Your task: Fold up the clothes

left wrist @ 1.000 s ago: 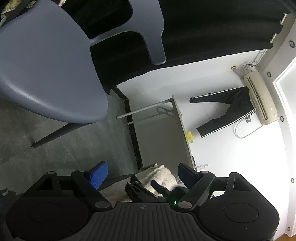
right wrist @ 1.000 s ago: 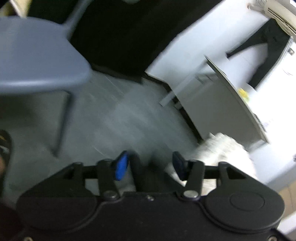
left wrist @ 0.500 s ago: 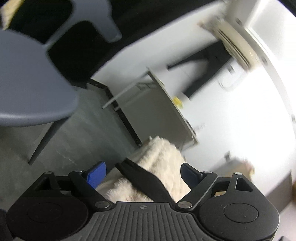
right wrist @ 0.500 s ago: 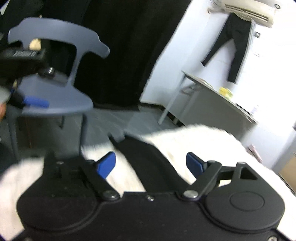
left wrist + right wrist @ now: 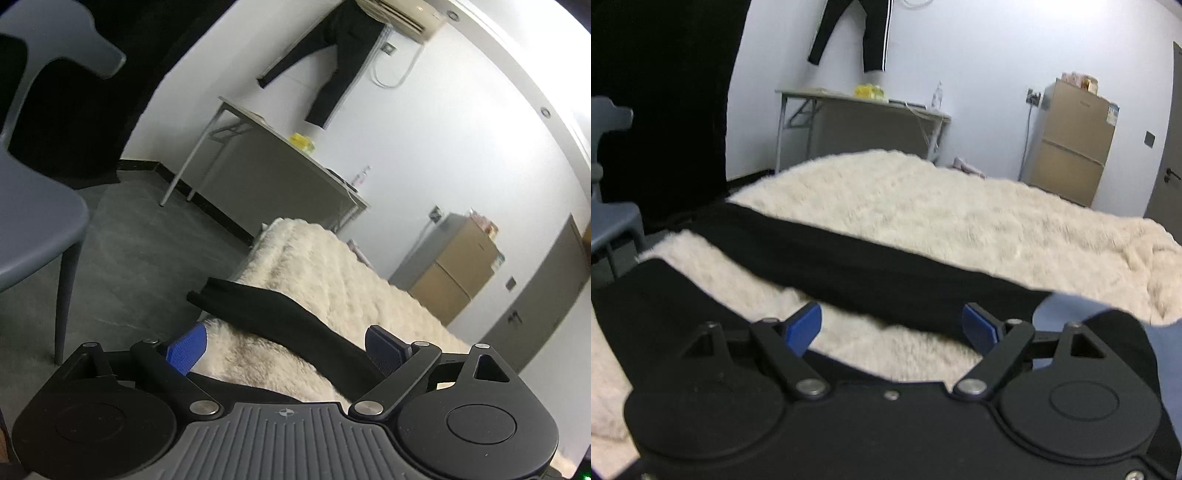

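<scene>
Garment folding at an early stage. A long black fabric garment lies stretched across a cream shaggy fleece blanket that covers the work surface; in the left wrist view one narrow end of the garment overhangs the blanket's edge, toward the grey floor. No crease or doubled layer is visible in the exposed strip, so by these views the fold appears not yet begun, though parts of the garment pass behind both tools and cannot be judged.

The left gripper has its blue-padded fingers spread wide, with blanket and a band of garment between them but nothing pinched. The right gripper is likewise spread wide and empty, poised just above the garment's near edge.

Remaining work, as judged: seize the garment at two points, bring one part over the other, and smooth the result.

Background: a grey plastic chair, a grey folding table and black striped trousers hung on the wall.
</scene>
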A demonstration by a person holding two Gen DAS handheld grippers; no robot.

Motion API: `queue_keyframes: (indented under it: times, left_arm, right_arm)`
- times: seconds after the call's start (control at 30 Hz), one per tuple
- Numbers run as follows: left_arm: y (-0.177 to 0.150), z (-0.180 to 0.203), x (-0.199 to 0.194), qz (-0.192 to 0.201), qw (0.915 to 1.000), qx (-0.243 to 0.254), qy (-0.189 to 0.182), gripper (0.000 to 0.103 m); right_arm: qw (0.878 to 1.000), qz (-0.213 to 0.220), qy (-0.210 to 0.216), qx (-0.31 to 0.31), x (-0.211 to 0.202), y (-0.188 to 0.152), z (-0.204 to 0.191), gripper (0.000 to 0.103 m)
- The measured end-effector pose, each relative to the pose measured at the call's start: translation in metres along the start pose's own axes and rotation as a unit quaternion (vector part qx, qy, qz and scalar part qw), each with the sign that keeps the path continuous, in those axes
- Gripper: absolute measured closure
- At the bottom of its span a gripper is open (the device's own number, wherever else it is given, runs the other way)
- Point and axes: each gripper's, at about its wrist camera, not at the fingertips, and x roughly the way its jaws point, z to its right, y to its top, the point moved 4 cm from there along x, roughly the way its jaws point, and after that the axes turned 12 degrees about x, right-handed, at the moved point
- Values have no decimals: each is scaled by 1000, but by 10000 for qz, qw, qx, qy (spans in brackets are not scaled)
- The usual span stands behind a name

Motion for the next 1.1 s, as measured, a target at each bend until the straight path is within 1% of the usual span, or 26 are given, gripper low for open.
queue_keyframes:
  times: [0.1,0.17,0.2,0.27,0.3,0.37,0.4,0.43,0.47,0.53,0.57,0.67,0.73,0.83,0.87,0.9,0.93,0.97,1.0,1.03,1.07,1.1]
  left_arm:
    - [-2,5,7,-82,9999,125,-65,13]
    - [-2,6,9,-106,9998,148,-76,13]
    - [-2,6,10,-113,9998,151,-76,13]
    - [-2,6,11,-114,9998,134,-77,13]
    - [-2,5,11,-113,9998,115,-78,13]
    - [-2,3,11,-114,9999,63,-80,13]
    - [-2,2,12,-115,9999,29,-82,13]
    - [-2,1,12,-115,9999,-3,-84,13]
    - [-2,1,11,-113,9999,-12,-85,13]
    - [-2,1,10,-111,9999,-21,-79,13]
    - [-2,1,10,-113,9999,-21,-75,13]
    - [-2,1,10,-130,9999,5,-74,13]
    - [-2,2,10,-154,9998,41,-80,13]
    - [-3,3,9,-168,9998,80,-84,13]
    - [-3,4,8,-168,9998,88,-85,13]
    - [-3,4,9,-168,9998,91,-88,13]
    - [-3,3,9,-169,9998,86,-89,13]
    - [-4,3,9,-172,9998,79,-89,13]
    - [-4,3,9,-176,9998,69,-89,13]
    - [-4,3,9,-181,9998,58,-91,13]
    - [-4,2,9,-184,9998,52,-96,13]
    - [-4,2,9,-184,9998,55,-98,13]
  right_arm:
    - [9999,-69,101,-58,8,-4,-17,17]
    - [9993,-161,199,-284,7,-10,-33,17]
    - [9987,-127,285,-396,5,-12,-44,16]
    - [9973,-79,451,-571,4,-16,-66,4]
    - [9966,-71,529,-631,6,-17,-76,3]
    - [9951,-158,707,-678,7,-19,-88,2]
    - [9938,-187,860,-678,5,-21,-97,2]
    - [9936,-192,886,-676,4,-21,-98,1]
    - [9915,-242,1095,-657,2,-21,-107,1]
    - [9887,-265,1328,-644,-2,-19,-115,1]
    - [9868,-177,1473,-644,-7,-16,-120,1]
    - [9842,79,1628,-692,-19,-5,-121,0]
    - [9844,149,1592,-729,-22,0,-116,0]
    - [9875,234,1376,-736,-22,5,-96,0]
    - [9902,291,1185,-684,-21,6,-82,0]
    - [9915,316,1088,-644,-20,6,-76,0]
    - [9965,324,705,-327,-16,7,-50,0]
    - [9977,314,562,-197,-14,6,-41,0]
    - [9994,265,146,164,-9,4,-17,0]
    - [9994,259,93,207,-7,4,-15,0]
    - [9979,246,-289,517,-5,1,6,0]
    - [9966,253,-442,642,-4,0,15,0]
